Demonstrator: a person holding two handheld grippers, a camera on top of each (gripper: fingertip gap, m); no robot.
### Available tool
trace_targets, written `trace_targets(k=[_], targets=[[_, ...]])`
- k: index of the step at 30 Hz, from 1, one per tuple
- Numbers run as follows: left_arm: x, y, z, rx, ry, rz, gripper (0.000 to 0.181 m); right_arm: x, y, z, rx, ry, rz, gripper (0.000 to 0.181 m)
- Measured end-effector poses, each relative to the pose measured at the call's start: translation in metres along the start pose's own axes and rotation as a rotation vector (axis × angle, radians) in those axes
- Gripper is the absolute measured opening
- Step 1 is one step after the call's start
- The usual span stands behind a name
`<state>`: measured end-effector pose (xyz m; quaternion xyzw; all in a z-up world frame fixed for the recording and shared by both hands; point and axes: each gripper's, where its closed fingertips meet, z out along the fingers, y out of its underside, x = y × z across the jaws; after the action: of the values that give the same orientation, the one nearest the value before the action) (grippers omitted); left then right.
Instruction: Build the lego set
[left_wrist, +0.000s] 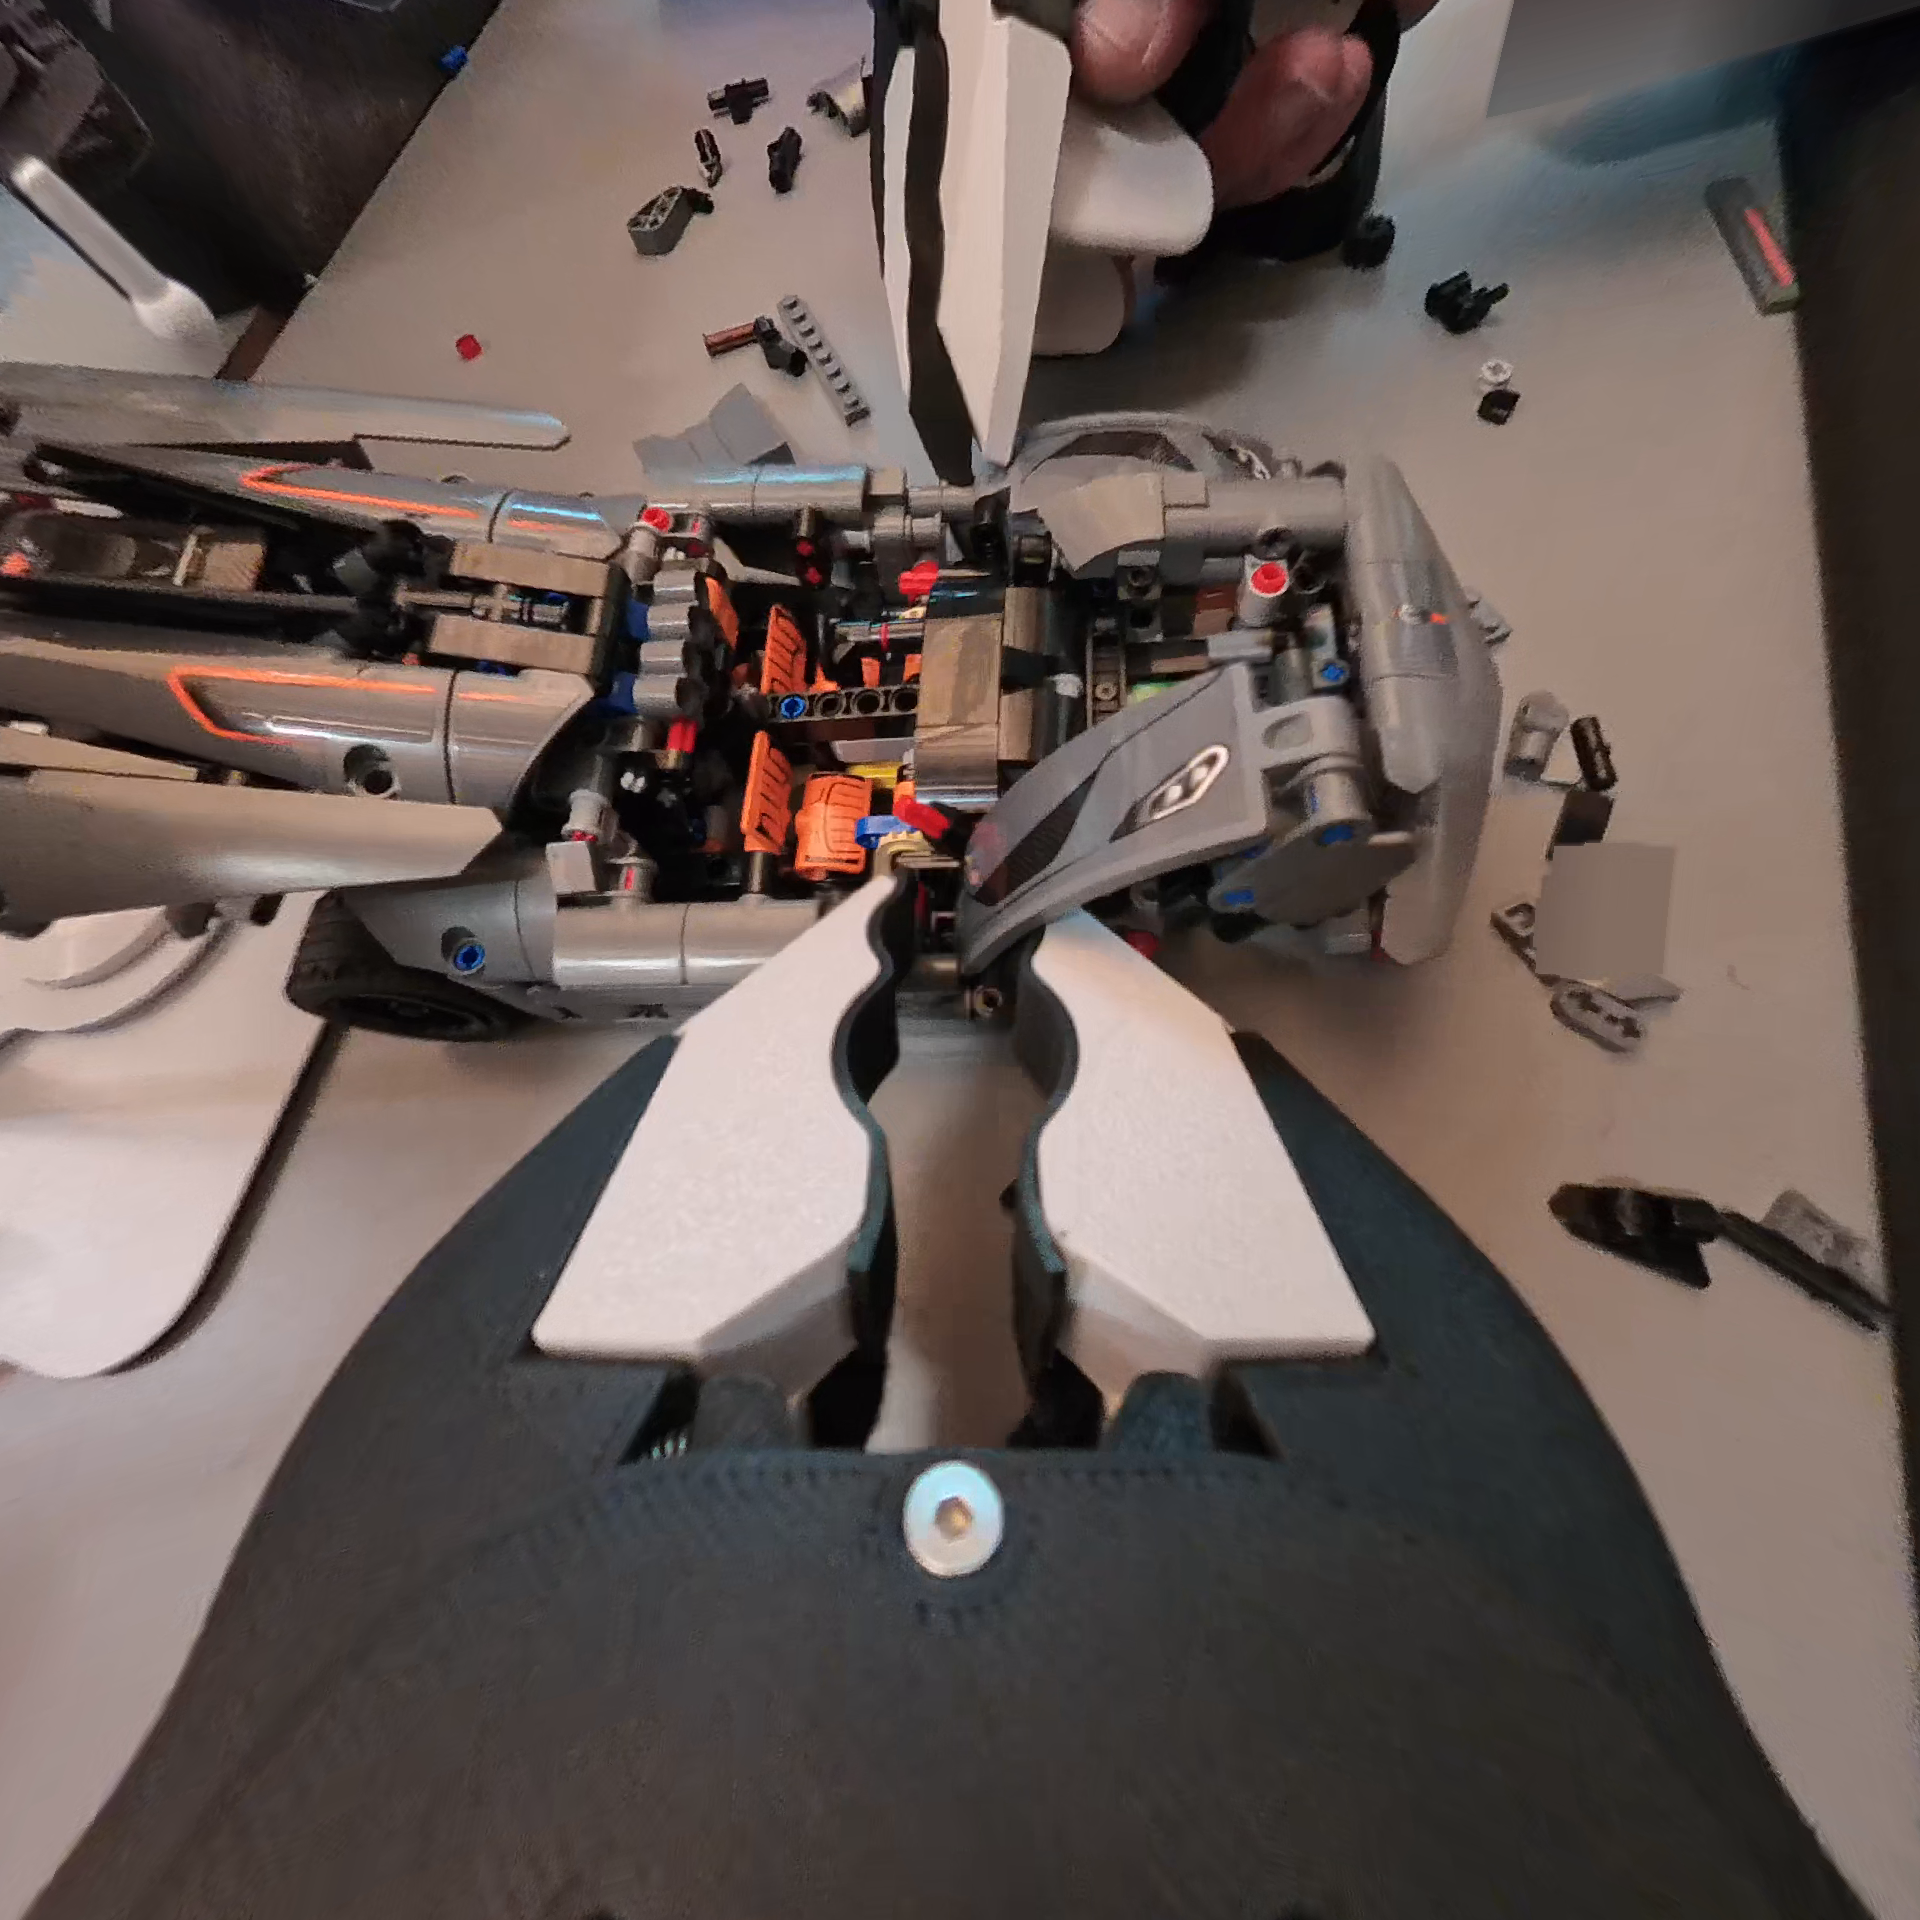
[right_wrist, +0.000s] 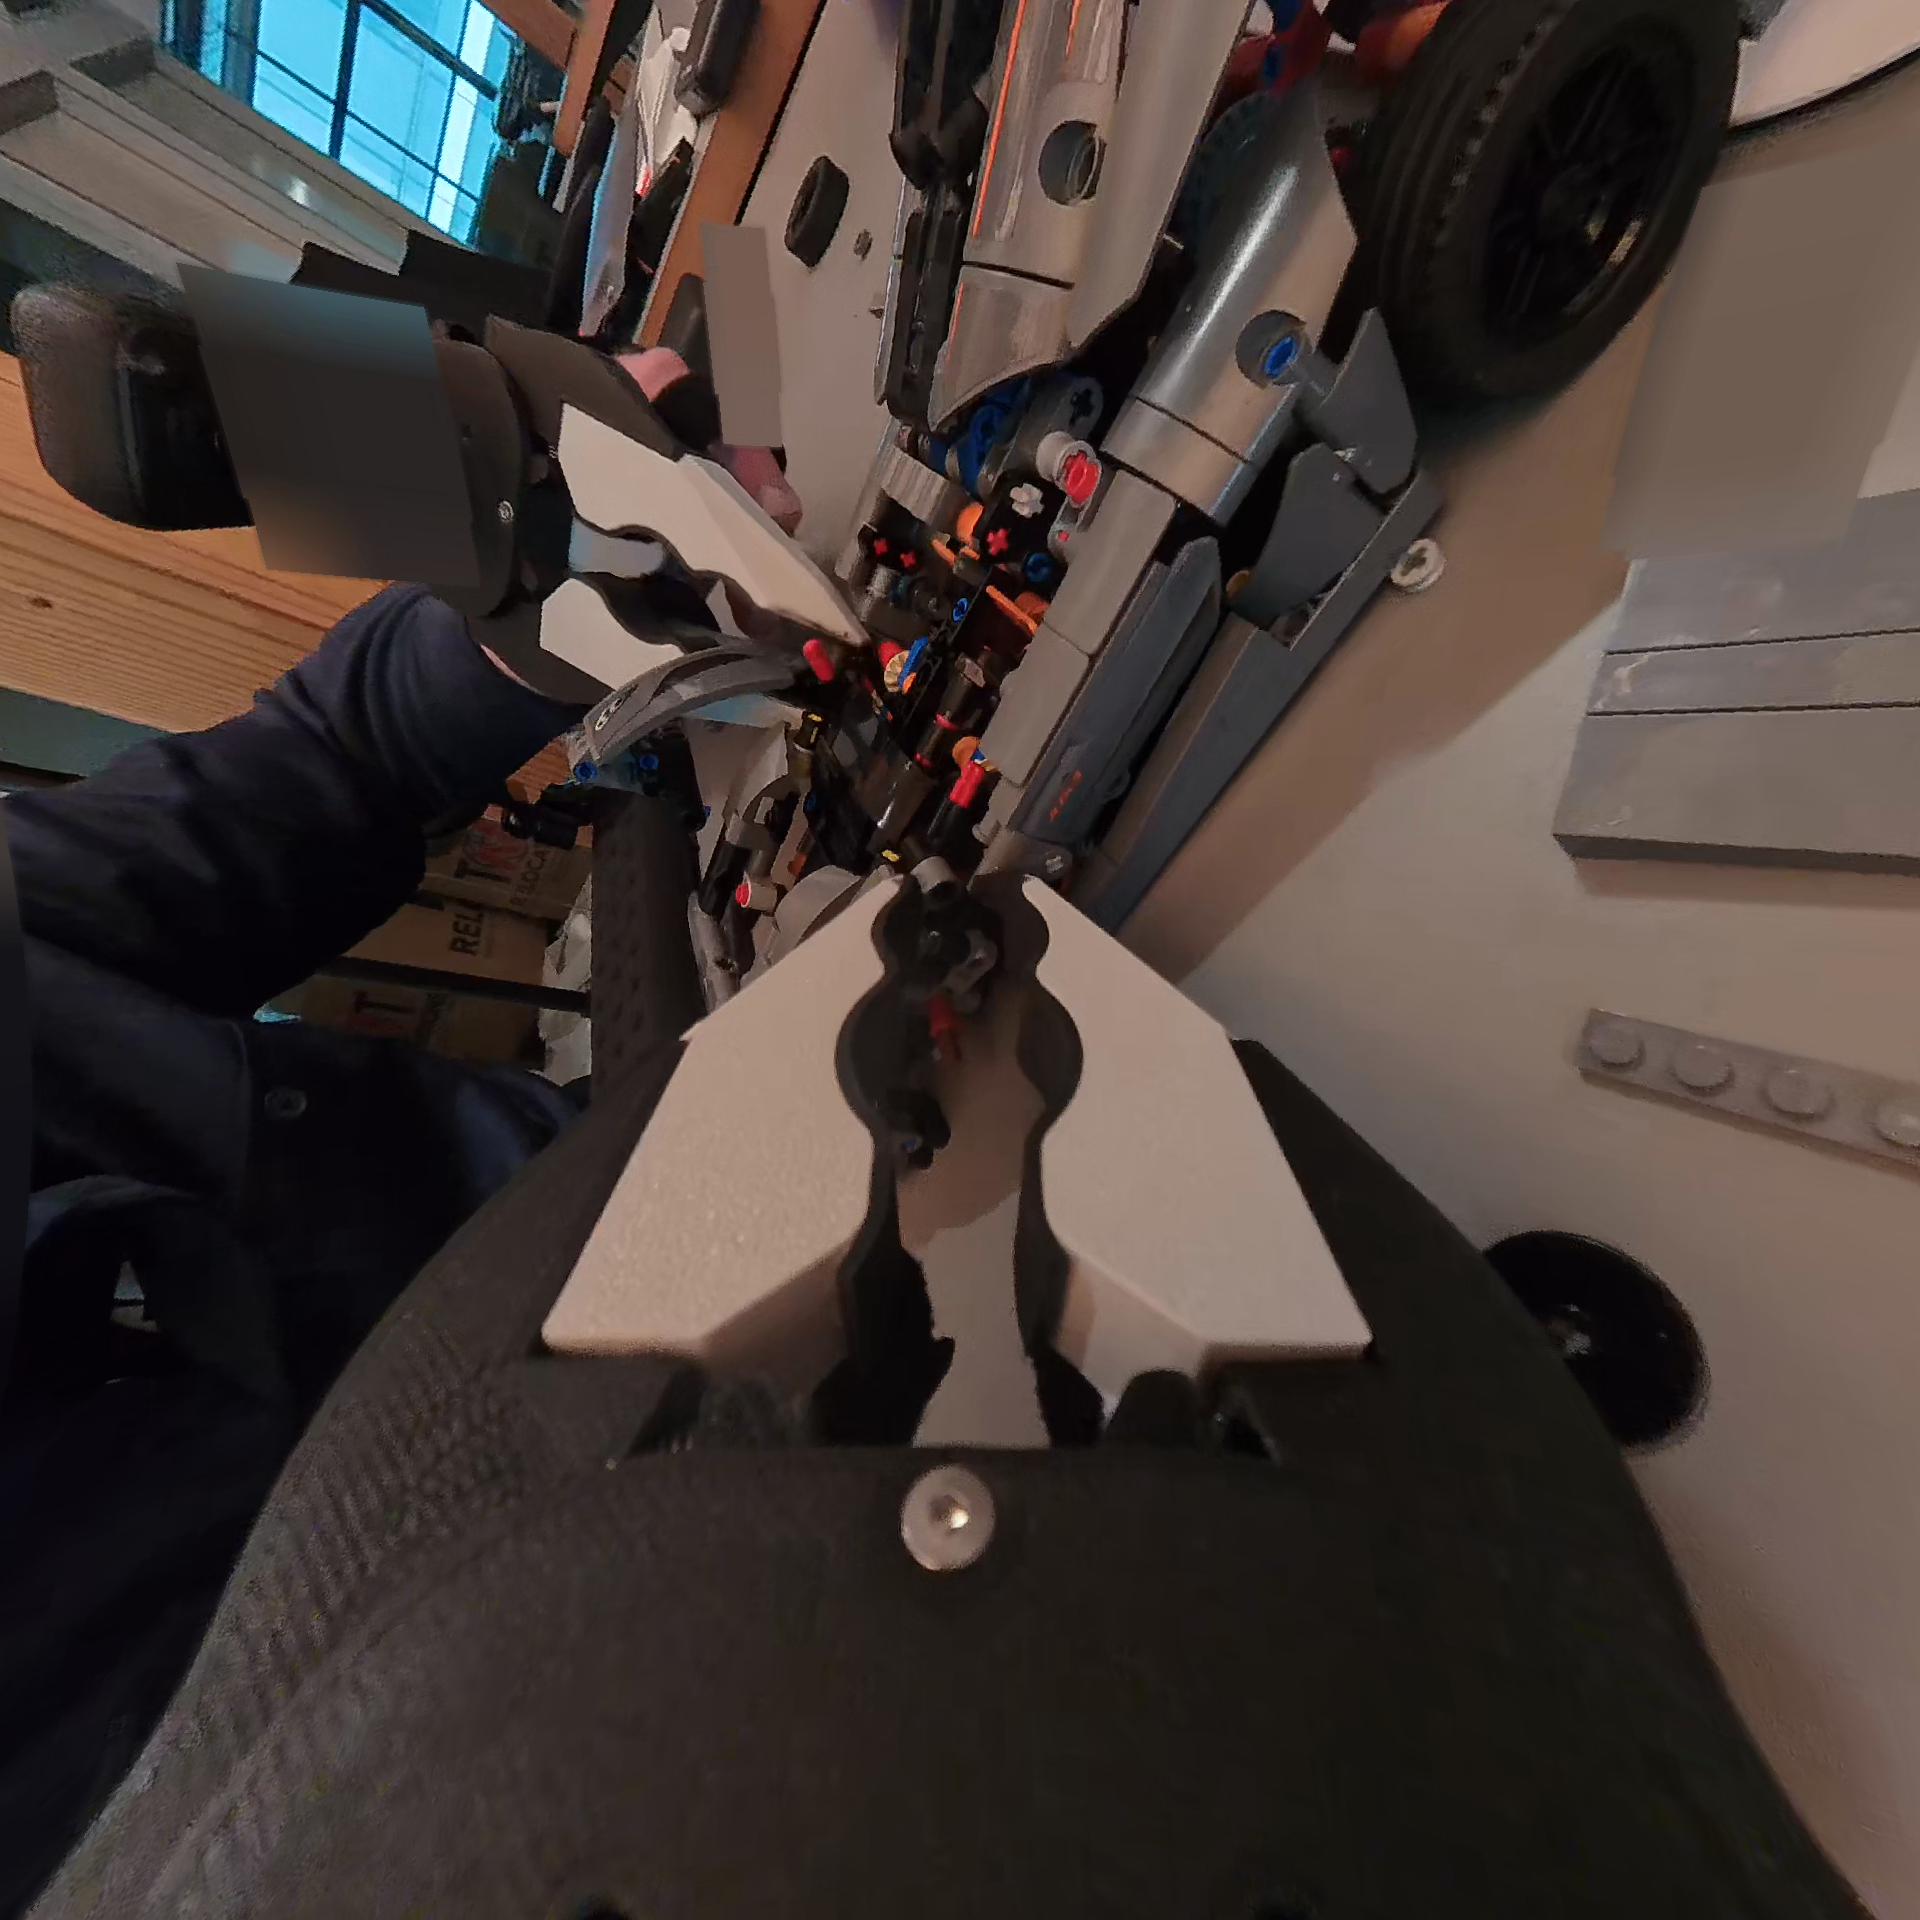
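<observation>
The table (left_wrist: 1351, 1091) fills the left wrist view as a pale surface. Across the middle of that frame lies the lego car (left_wrist: 727, 675), a long grey model with orange striping; its body panels run from the left edge to right of centre. The car appears largely assembled: panels, one visible tyre (left_wrist: 416, 997) at lower left and a curved grey cover (left_wrist: 1101, 821) right of centre are fitted. The middle section remains uncovered, exposing orange, red and blue internal parts.

The left gripper (left_wrist: 961, 914) occupies the lower centre of its frame. Its jaws are parted, with the tips at the near edge of the car beside the curved cover; nothing is seen between them.

The right gripper (right_wrist: 961, 894) fills the lower centre of the right wrist view. Its tips rest against the far side of the car. Dark parts show between the jaws, but whether they are clamped cannot be told.

Loose pieces (left_wrist: 727, 156) lie scattered in the upper part of the left wrist view, and a studded grey plate (right_wrist: 1745, 1081) lies at the right edge of the right wrist view. Judged from these, further parts remain to be fitted.
</observation>
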<state>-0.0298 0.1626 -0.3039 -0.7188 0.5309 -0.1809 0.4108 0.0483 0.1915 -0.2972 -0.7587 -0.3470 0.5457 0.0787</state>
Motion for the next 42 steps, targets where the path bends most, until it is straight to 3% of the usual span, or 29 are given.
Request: trace_targets(k=[5, 8, 18, 42], targets=[[0.0039, 0.0033, -0.0071, -0.039, 0.018, 0.042, 0.020, -0.0005, 0.0001, 0.0001, -0.003, -0.004, -0.003, 0.013], [0.0016, 0.0044, -0.0095, -0.041, 0.017, 0.035, 0.016, 0.0033, 0.0024, 0.0009, -0.018, 0.022, -0.008, 0.003], [0.0037, 0.0063, -0.0097, -0.077, -0.004, 0.100, 0.004, 0.0004, 0.0043, 0.0047, -0.034, 0.027, -0.033, 0.002], [0.0030, 0.0045, -0.0074, -0.090, -0.008, 0.112, 0.004, -0.0002, 0.0016, 0.0023, -0.017, 0.037, -0.043, 0.007]])
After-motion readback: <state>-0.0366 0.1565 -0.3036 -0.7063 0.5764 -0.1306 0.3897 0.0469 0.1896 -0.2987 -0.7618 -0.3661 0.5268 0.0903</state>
